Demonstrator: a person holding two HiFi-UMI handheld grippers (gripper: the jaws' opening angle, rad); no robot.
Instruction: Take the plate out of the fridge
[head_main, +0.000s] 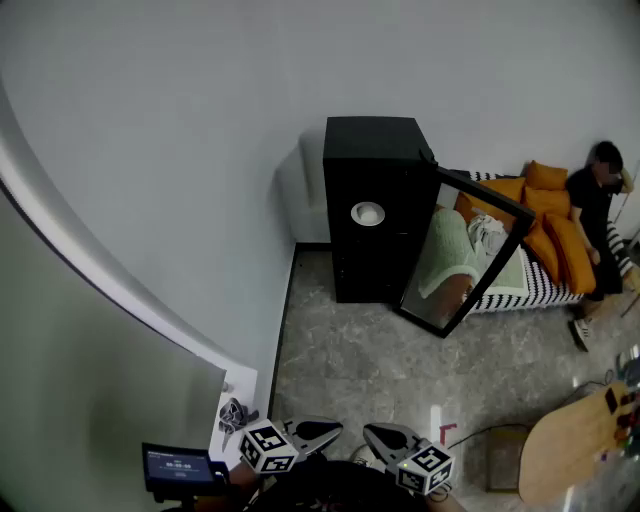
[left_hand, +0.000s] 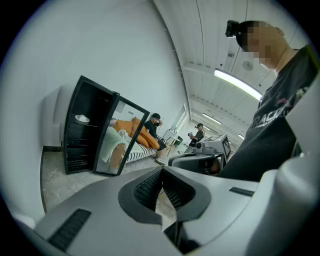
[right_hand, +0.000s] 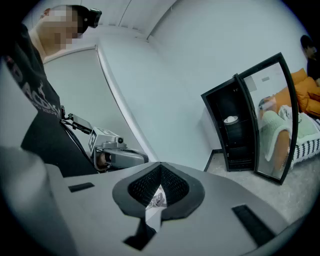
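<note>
- Both my tongs are clenched with nothing in them: the left tongs (left_hand: 162, 169) and the right tongs (right_hand: 161, 165) sit low, close to me.
- The plate (head_main: 368, 213) is far off, on a high shelf in the black fridge (head_main: 372, 150).
- The door (head_main: 470, 262) is open wide, so I think the way in is free.
- I should walk closer first, open one pair of tongs, and pinch the plate's edge flat so it doesn't tip.
- The fridge is dark inside, and I can't see anything else in it.

path: bare floor (head_main: 380, 360) to fridge (head_main: 372, 160) | front: fridge door (head_main: 470, 255) stands open | left: wall (head_main: 200, 180) close
</note>
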